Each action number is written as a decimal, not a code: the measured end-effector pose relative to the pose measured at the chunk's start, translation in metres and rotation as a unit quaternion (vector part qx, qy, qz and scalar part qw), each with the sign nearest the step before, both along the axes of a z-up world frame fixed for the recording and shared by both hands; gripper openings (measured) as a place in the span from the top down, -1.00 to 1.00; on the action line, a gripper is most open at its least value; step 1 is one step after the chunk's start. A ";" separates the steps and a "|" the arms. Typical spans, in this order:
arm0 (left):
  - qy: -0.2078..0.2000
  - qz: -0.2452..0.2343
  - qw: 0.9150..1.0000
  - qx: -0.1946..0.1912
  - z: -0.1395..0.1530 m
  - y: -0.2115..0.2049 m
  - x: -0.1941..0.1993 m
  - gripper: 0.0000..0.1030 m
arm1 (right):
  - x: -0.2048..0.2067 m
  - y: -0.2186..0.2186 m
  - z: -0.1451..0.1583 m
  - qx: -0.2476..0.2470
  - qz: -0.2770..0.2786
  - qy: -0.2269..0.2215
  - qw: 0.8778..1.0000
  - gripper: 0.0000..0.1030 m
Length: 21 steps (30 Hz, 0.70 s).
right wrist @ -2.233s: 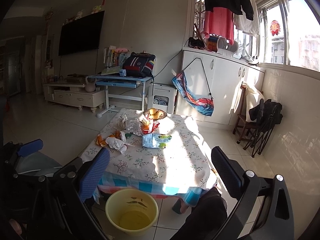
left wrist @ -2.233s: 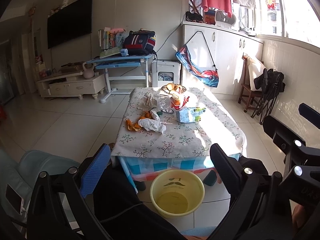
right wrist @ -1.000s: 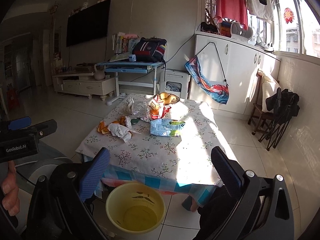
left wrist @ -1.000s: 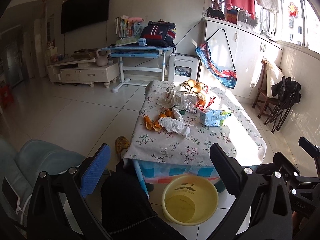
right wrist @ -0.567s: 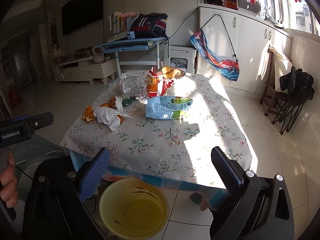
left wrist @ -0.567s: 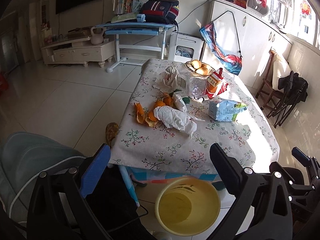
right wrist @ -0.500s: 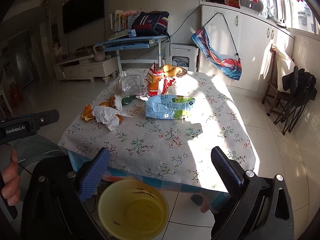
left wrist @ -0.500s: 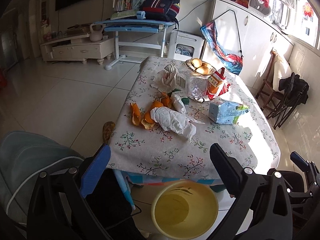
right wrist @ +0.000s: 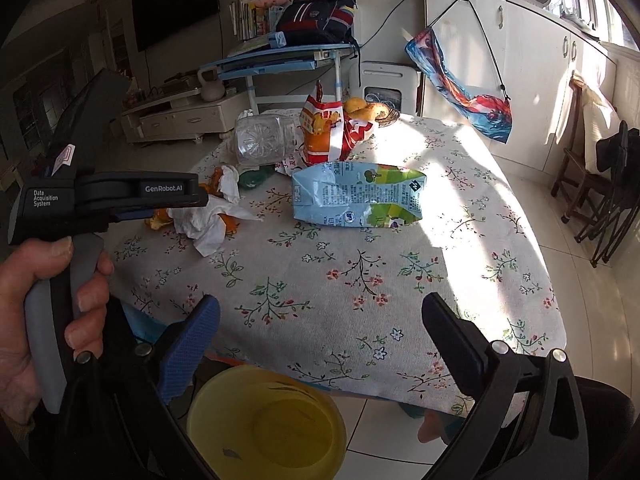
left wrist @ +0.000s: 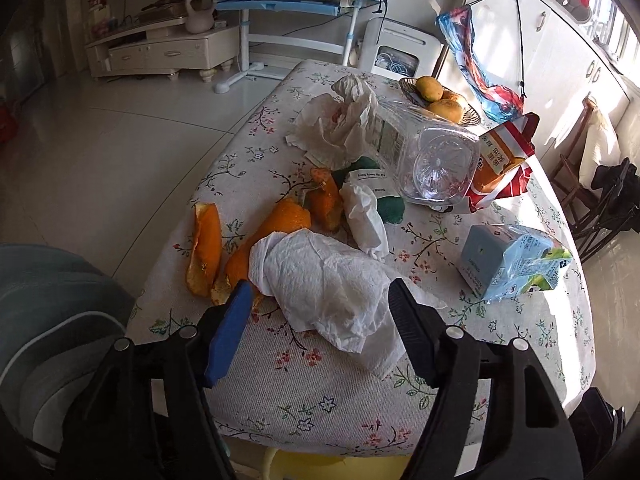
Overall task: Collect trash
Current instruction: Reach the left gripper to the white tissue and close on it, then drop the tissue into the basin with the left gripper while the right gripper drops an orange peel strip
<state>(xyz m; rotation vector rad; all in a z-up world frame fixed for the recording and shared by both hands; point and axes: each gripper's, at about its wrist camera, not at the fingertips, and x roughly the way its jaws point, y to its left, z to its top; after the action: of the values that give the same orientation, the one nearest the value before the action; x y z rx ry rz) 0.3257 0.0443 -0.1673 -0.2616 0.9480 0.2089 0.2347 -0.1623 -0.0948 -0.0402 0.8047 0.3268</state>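
Trash: a crumpled tissue was seen lying near the desk's front-left edge, on orange peel, with more tissue, a clear bottle, a snack bag and a blue carton behind.
Left tongs: held wide, one finger on each side of the tissue, apparently lined up for a pinch; nothing was gripped.
Right tongs: kept wide and empty over the desk's bare front edge, probably waiting.
Bin: a yellow basin was placed on the floor below that edge, likely so trash could be dropped straight down.
Obstacles: peel lay under and just beside the tissue and could be dragged along; a fruit bowl stood well behind, out of the way.
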 end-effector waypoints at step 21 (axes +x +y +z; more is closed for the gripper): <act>-0.099 -0.074 0.990 -0.068 0.049 0.026 -0.093 0.89 | 0.020 0.023 0.002 -0.014 0.057 -0.013 0.998 -0.89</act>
<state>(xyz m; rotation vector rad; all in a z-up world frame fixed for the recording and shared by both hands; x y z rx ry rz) 0.2323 0.0701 -0.1181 -0.3308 0.7821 -0.0185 0.2547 -0.1394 -0.0927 -0.1171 0.7838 0.4227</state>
